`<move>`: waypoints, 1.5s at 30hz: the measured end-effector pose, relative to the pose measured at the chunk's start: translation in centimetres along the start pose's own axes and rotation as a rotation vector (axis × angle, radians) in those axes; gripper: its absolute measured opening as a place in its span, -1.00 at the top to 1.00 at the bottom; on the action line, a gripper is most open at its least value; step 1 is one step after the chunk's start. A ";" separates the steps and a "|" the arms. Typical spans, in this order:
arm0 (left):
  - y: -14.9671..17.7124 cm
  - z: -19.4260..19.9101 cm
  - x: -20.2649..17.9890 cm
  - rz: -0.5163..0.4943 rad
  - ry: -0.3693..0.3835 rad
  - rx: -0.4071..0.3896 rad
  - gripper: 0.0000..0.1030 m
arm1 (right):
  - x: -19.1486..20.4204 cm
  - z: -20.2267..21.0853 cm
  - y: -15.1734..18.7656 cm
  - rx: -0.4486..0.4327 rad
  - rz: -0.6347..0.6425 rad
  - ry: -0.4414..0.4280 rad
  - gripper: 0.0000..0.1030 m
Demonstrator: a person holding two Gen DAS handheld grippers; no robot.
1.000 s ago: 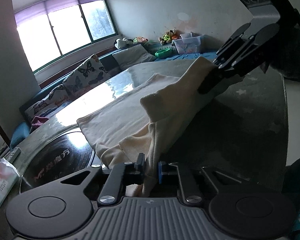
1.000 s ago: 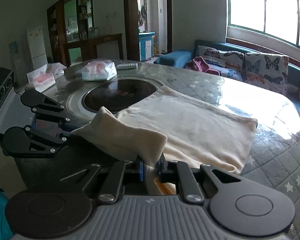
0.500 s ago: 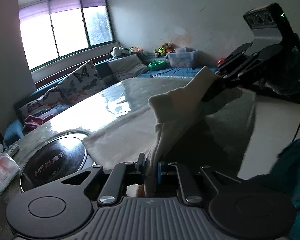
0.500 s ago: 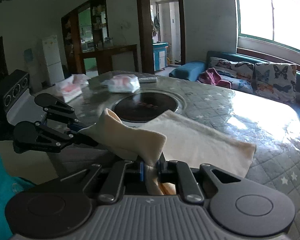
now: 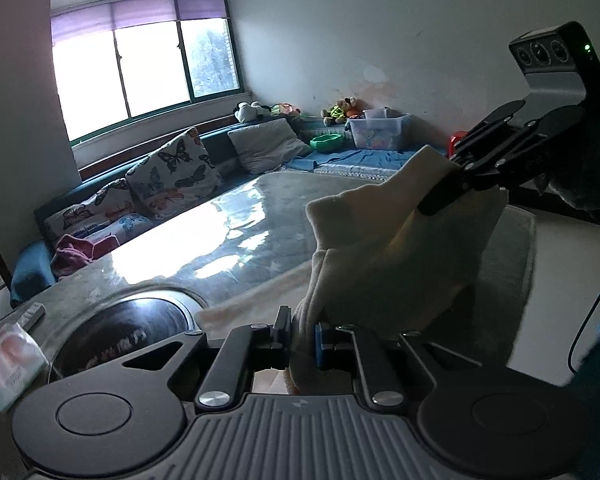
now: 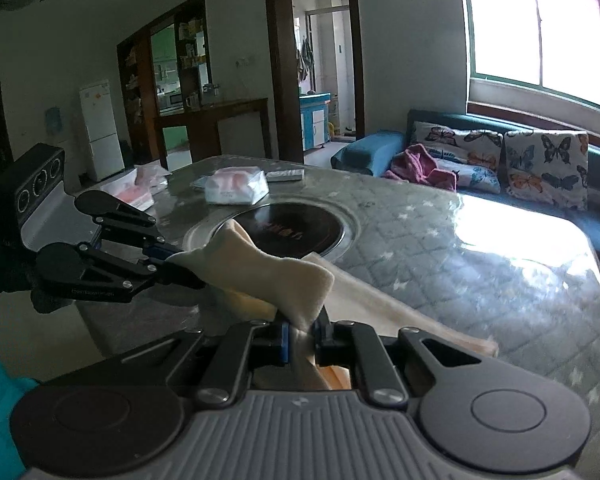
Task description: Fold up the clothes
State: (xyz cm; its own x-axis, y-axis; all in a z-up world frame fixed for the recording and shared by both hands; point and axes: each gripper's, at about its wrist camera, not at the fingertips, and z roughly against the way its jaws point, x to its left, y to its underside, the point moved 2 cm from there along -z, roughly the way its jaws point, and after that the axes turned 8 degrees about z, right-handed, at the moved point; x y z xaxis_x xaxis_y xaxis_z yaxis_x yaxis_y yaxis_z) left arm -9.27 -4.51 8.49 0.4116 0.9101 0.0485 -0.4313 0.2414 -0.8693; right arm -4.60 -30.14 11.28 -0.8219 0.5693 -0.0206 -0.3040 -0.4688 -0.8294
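A cream garment point(image 5: 384, 248) is lifted off the near edge of the grey quilted table point(image 5: 260, 208); its far part trails on the table point(image 6: 404, 304). My left gripper point(image 5: 302, 340) is shut on one corner of the cloth. My right gripper point(image 6: 302, 338) is shut on the other corner. In the left wrist view the right gripper point(image 5: 440, 196) pinches the cloth at upper right. In the right wrist view the left gripper point(image 6: 180, 268) holds its end at left. The cloth point(image 6: 272, 276) stretches taut between them.
A round black hotplate point(image 6: 292, 232) is set in the table, with tissue packs point(image 6: 236, 190) and a remote point(image 6: 286, 175) beyond it. A sofa with butterfly cushions point(image 6: 540, 164) runs under the window. A plastic box point(image 5: 378, 132) and toys sit on a far mattress.
Both grippers have risen and drawn back from the table, pulling the cream garment toward the near edge. Less of it lies on the tabletop now.
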 end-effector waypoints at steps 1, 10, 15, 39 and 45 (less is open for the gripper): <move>-0.3 -0.6 0.3 0.003 -0.005 0.001 0.77 | -0.5 -0.6 -0.1 0.004 -0.004 0.005 0.81; -1.7 -8.9 3.6 0.041 -0.042 0.071 0.77 | -5.4 -5.8 -1.1 0.040 -0.035 0.053 0.81; -1.3 -13.3 5.0 0.087 -0.070 0.127 0.76 | -8.0 -8.6 -1.6 0.061 -0.055 0.079 0.81; -1.9 -13.2 9.2 0.269 -0.273 0.120 0.24 | -8.7 -11.0 -0.6 0.033 -0.169 0.196 0.49; -2.6 -13.4 7.1 0.283 -0.154 0.113 0.40 | -7.4 -14.6 -0.8 0.099 -0.154 0.144 0.49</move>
State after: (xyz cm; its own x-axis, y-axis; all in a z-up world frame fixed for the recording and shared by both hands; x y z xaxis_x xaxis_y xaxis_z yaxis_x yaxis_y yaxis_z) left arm 5.54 -3.19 4.51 0.1408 0.9844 -0.1056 -0.6012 0.0003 -0.7991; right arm 8.76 -24.05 3.93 -0.6870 0.7264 0.0166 -0.4719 -0.4286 -0.7705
